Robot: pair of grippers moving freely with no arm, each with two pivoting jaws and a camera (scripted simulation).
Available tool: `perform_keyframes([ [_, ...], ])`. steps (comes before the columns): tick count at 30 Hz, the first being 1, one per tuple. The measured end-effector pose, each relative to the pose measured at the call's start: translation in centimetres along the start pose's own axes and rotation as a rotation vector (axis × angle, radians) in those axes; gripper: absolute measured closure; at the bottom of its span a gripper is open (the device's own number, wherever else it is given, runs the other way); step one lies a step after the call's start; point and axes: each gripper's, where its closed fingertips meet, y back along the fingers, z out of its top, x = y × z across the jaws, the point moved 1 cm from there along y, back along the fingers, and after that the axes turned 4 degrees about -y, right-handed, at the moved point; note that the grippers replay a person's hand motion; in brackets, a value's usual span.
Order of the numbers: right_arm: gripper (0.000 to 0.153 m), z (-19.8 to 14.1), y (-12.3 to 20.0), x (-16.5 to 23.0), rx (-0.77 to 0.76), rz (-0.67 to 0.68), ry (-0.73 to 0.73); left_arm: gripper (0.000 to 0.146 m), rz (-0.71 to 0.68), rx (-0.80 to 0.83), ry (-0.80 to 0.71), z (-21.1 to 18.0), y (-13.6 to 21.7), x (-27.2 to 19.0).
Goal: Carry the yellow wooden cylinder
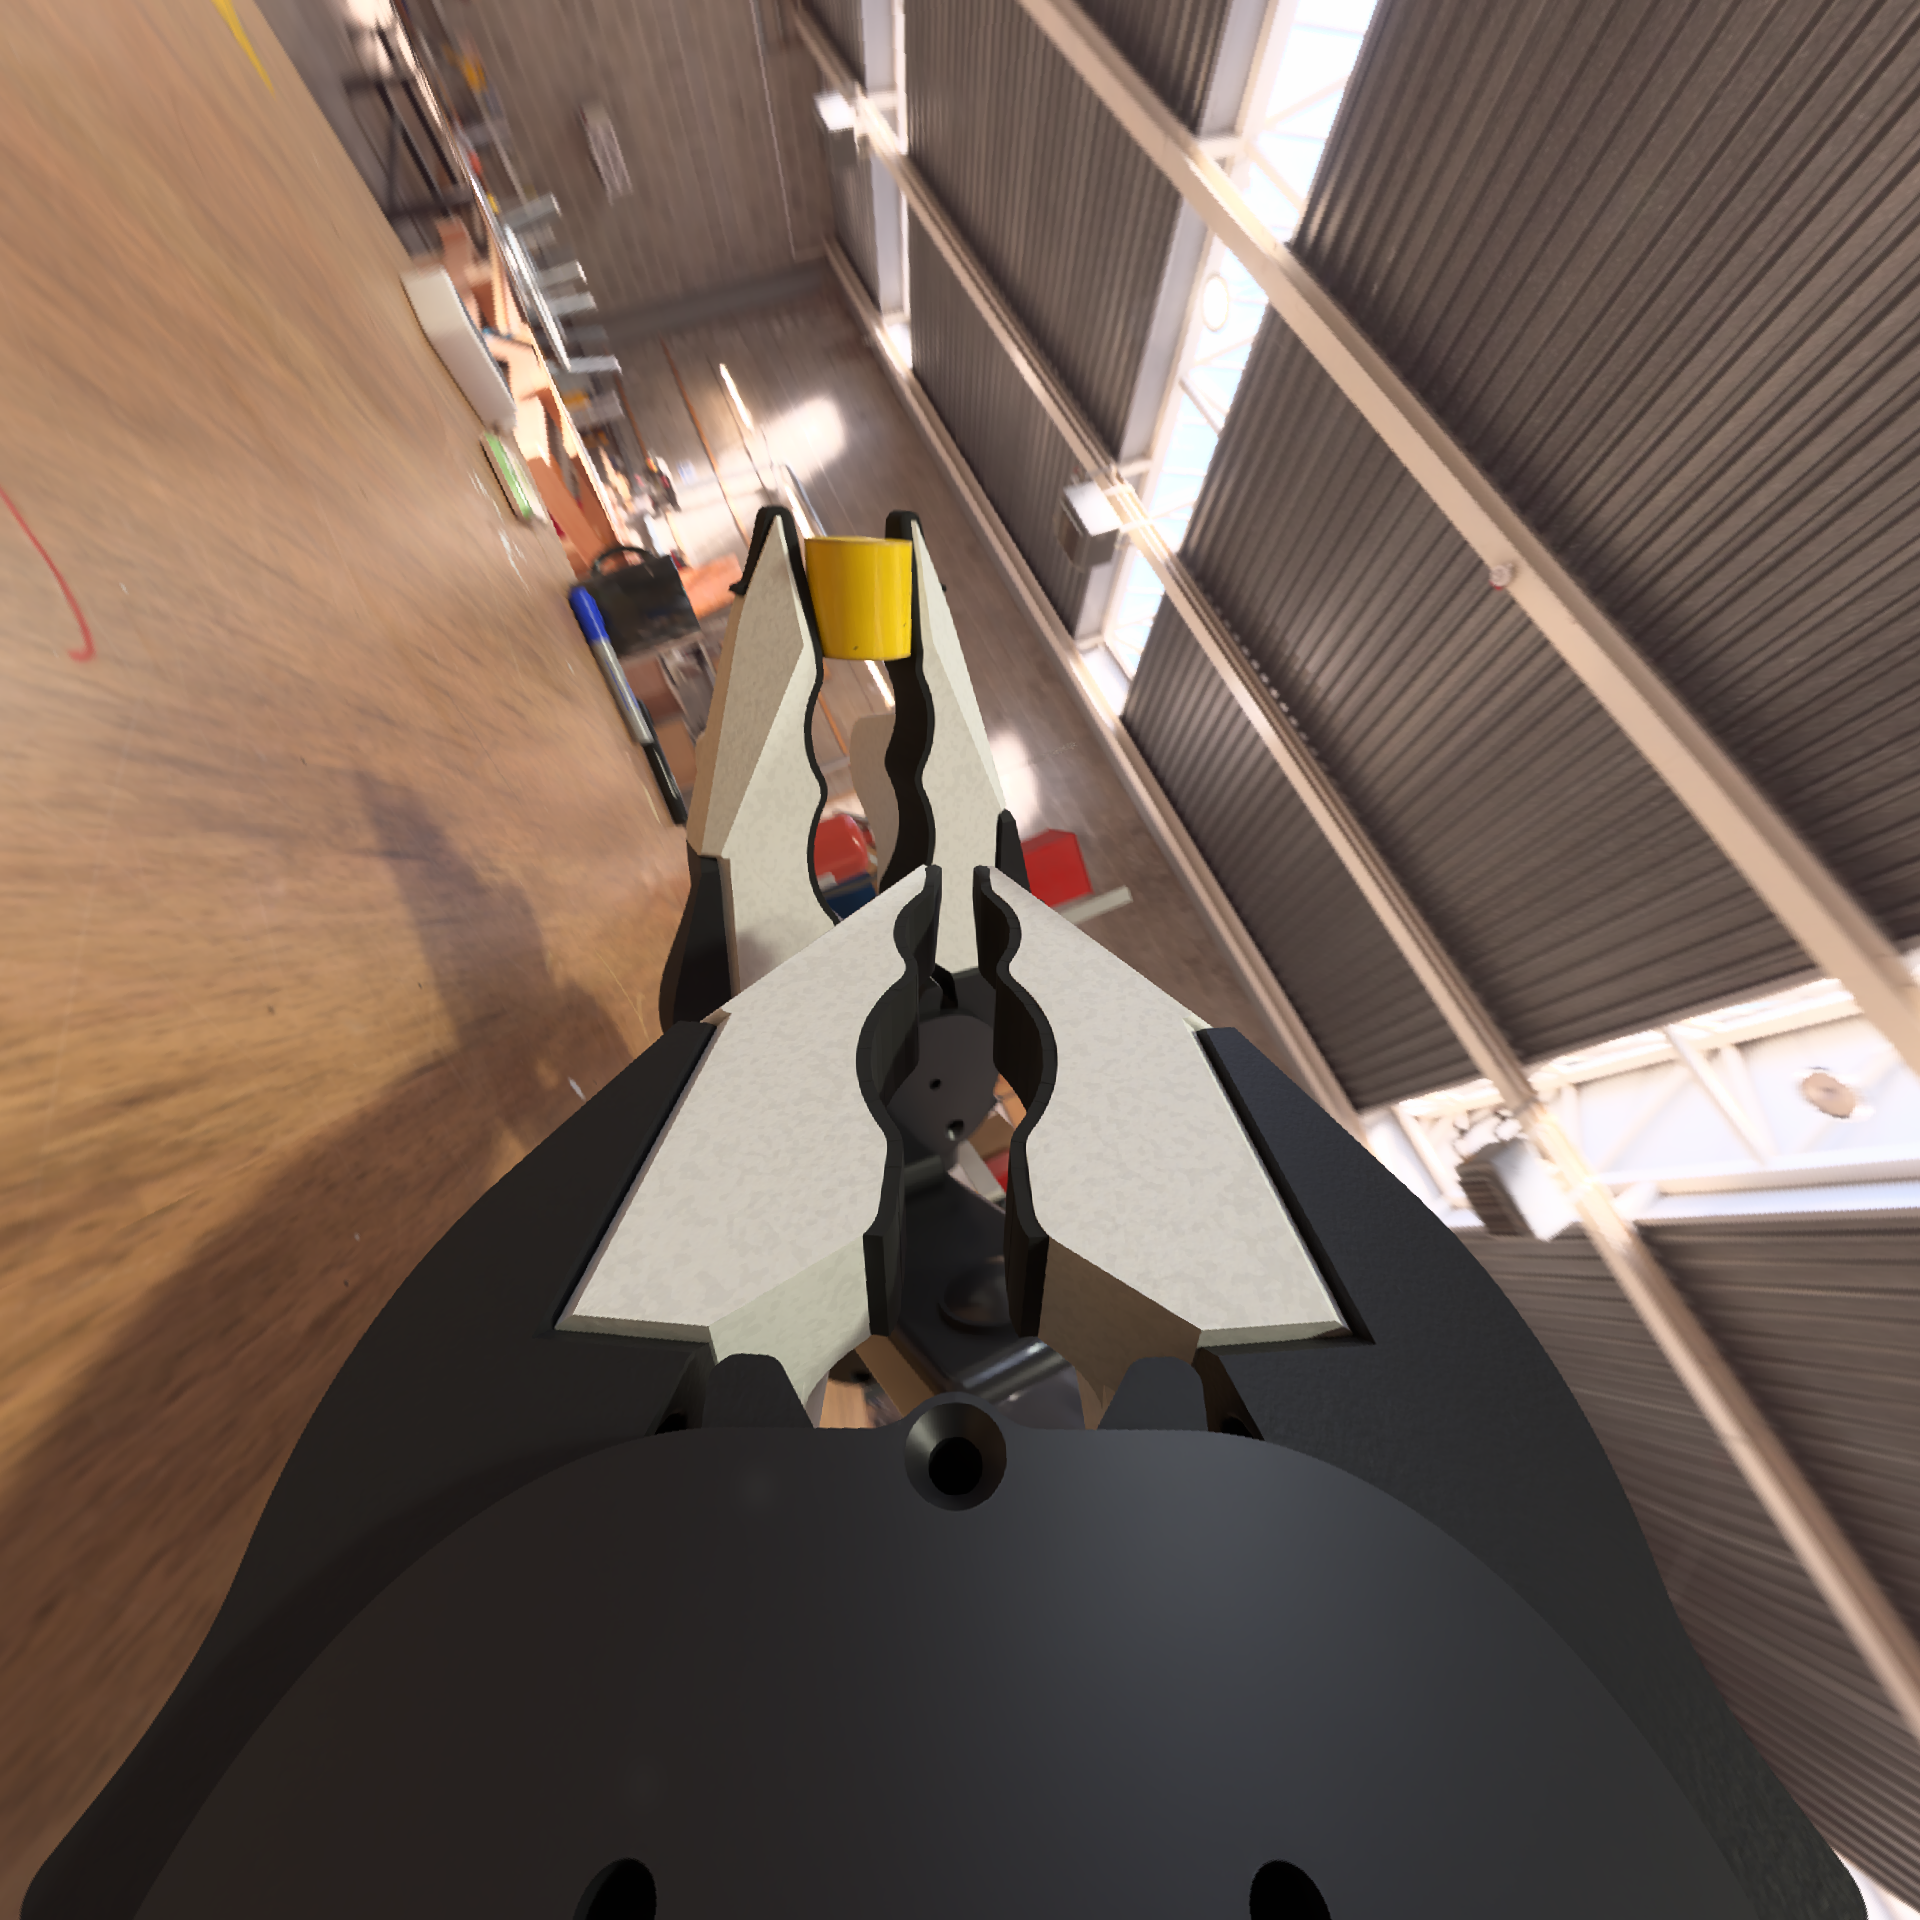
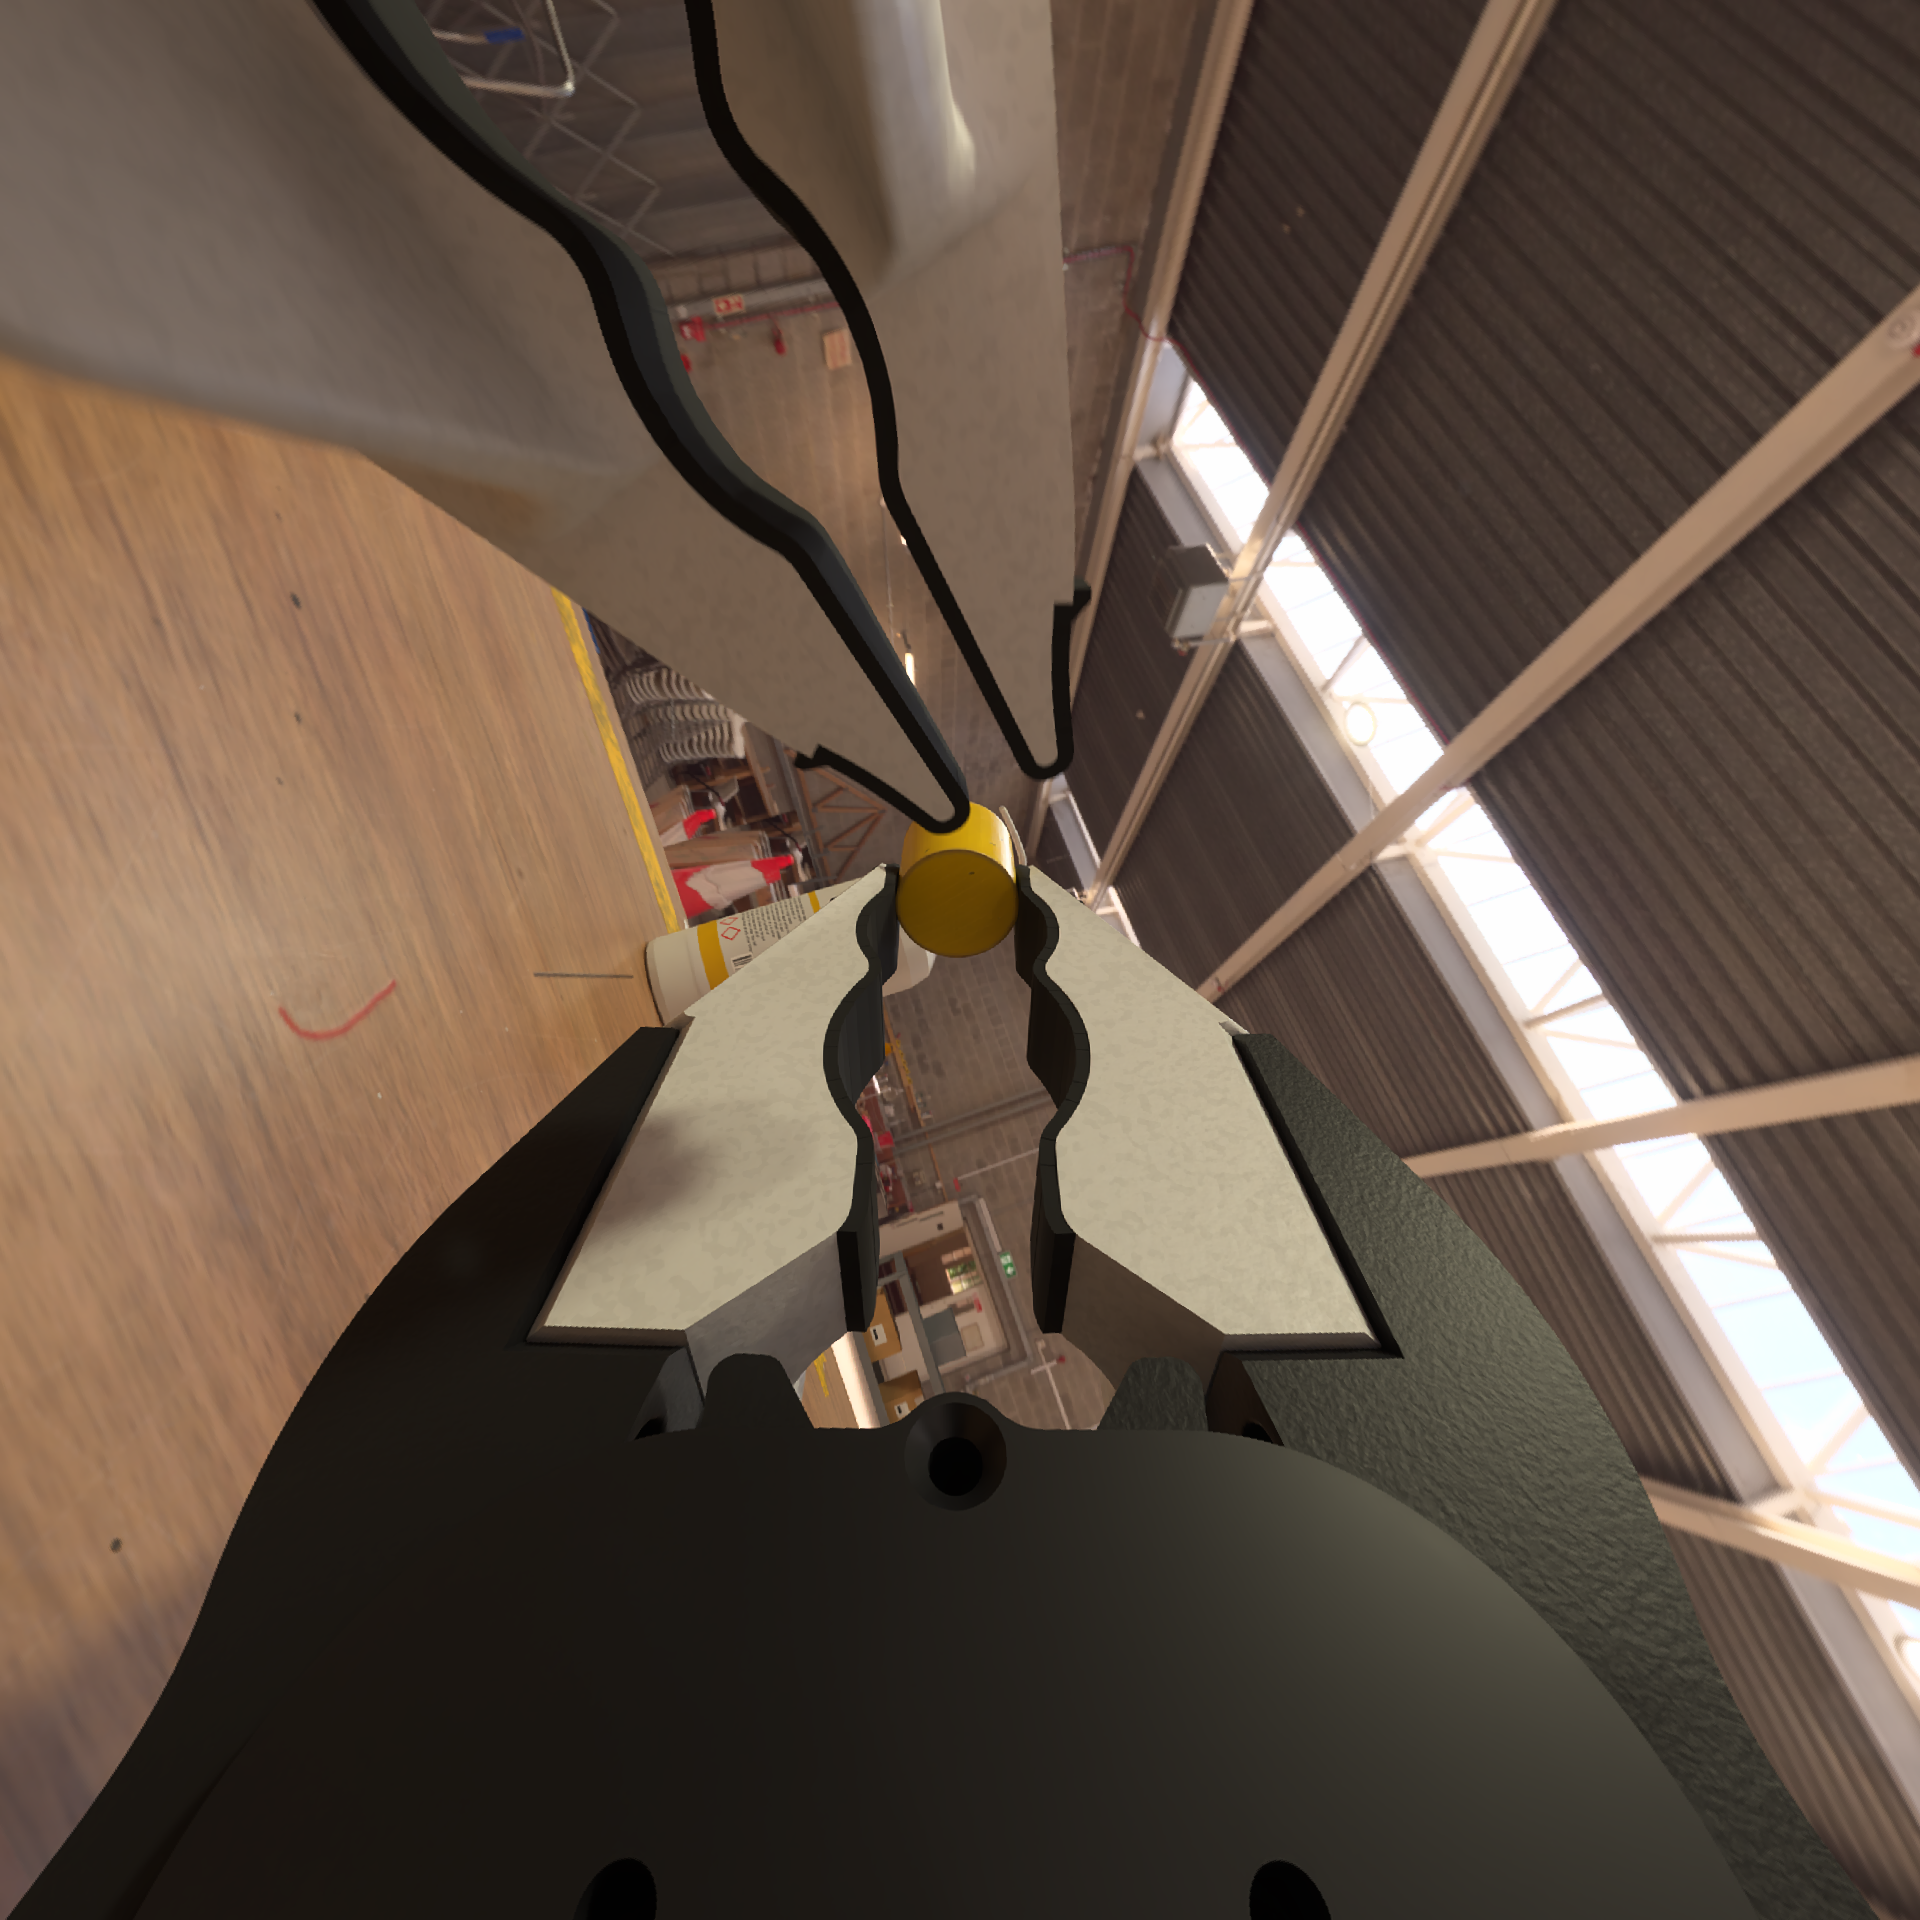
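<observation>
Yellow wooden cylinder [image 2: 956, 899], mid-frame, is clamped at the right gripper [image 2: 956, 904] tips, clear of the wooden surface [image 2: 260, 779]. Left gripper [image 1: 958, 883] nearly closed, holds nothing. Risk: shallow tip pinch, round side may slip; other gripper's fingertip touches it.

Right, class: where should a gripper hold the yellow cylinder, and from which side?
Across its curved wall, coming end-on at a flat face: the cylinder is short and round, so squeezing opposite sides centres it. The right gripper holds it so.
</observation>
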Motion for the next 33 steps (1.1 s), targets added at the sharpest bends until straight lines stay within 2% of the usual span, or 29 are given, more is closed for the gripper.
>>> perform_keyframes([
  [3, 0.131, -0.6, -0.1, 0.2, -0.026, 0.024, 0.028, 0.136, -0.024, 0.046, 0.042, 0.3, 0.6, 0.0],
  [6, 0.131, -2.3, -0.4, 0.6, 0.006, 0.110, -0.031, 0.125, -0.020, 0.058, -0.049, 1.3, 2.0, -1.3],
  [9, 0.131, -3.8, -0.8, 0.2, 0.055, 0.266, -0.219, 0.117, 0.032, 0.125, -0.206, 0.9, 3.8, -2.8],
  [12, 0.131, -3.8, -1.3, -2.5, 0.070, 0.482, -0.458, 0.116, 0.057, 0.187, -0.303, -1.0, 5.6, -4.0],
  [14, 0.131, -4.0, -1.7, -5.7, 0.110, 0.648, -0.572, 0.117, 0.055, 0.228, -0.355, -2.2, 6.1, -4.7],
  [17, 0.132, -5.2, -2.7, -12.4, 0.152, 0.795, -0.681, 0.118, 0.076, 0.310, -0.430, -3.6, 5.9, -5.0],
  [21, 0.131, -7.3, -4.6, -22.4, 0.160, 0.942, -0.841, 0.119, 0.101, 0.362, -0.493, -4.6, 5.8, -4.9],
  [24, 0.131, -8.8, -6.4, -29.0, 0.148, 1.051, -0.973, 0.120, 0.084, 0.344, -0.472, -4.6, 5.8, -5.1],
  [26, 0.131, -10.8, -8.0, -32.2, 0.174, 1.053, -1.026, 0.120, 0.075, 0.323, -0.448, -4.2, 5.9, -5.1],
  [29, 0.131, -14.5, -10.4, -35.5, 0.240, 0.938, -1.042, 0.120, 0.084, 0.301, -0.442, -3.7, 6.1, -5.0],
  [31, 0.131, -16.9, -11.3, -36.6, 0.276, 0.874, -1.039, 0.120, 0.087, 0.293, -0.442, -3.5, 6.1, -5.0],
  [33, 0.131, -19.1, -11.4, -35.9, 0.327, 0.862, -1.016, 0.120, 0.081, 0.284, -0.429, -3.3, 6.2, -5.0],
])
